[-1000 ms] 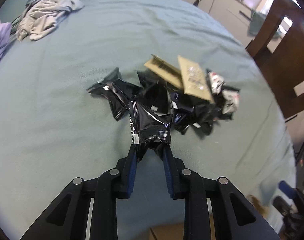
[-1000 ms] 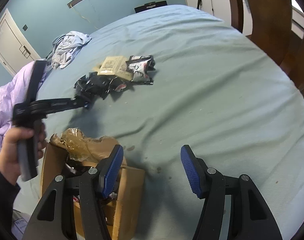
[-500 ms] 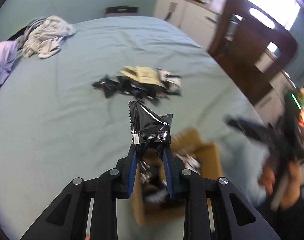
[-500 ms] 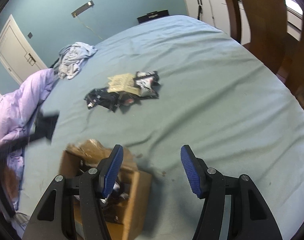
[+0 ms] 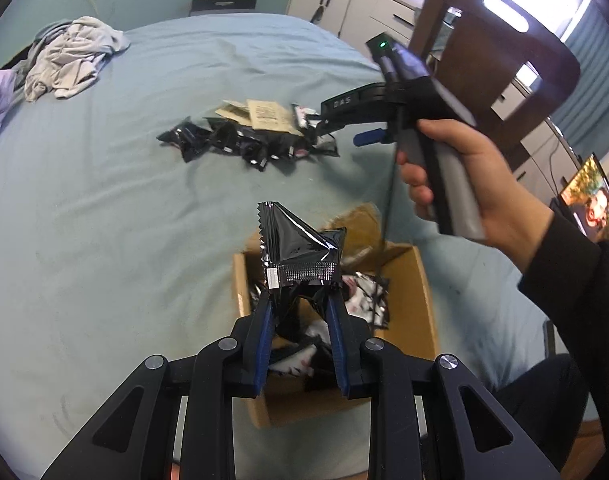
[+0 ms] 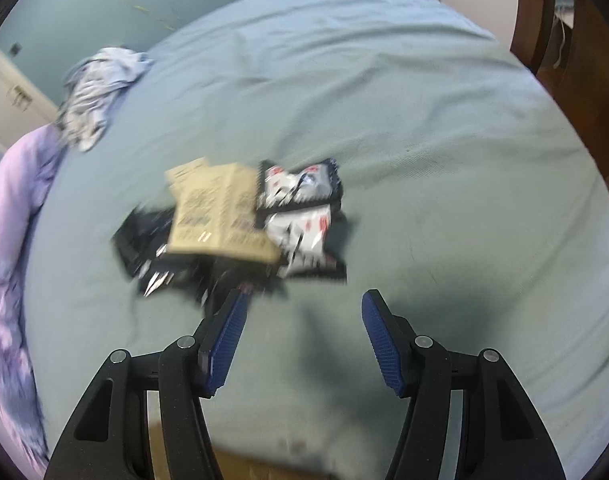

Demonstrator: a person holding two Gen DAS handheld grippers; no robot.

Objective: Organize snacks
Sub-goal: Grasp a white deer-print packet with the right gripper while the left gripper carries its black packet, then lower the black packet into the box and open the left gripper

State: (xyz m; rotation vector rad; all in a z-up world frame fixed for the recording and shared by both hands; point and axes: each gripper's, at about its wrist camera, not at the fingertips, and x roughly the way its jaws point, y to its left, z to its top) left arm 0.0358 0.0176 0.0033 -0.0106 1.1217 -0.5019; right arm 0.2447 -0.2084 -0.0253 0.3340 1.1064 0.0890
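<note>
I hold the left gripper over the cardboard box, jaws pinching a black snack packet ready to drop in; my right gripper, jaws spread and empty, faces the snack pile at 12 o'clock on the bed
</note>
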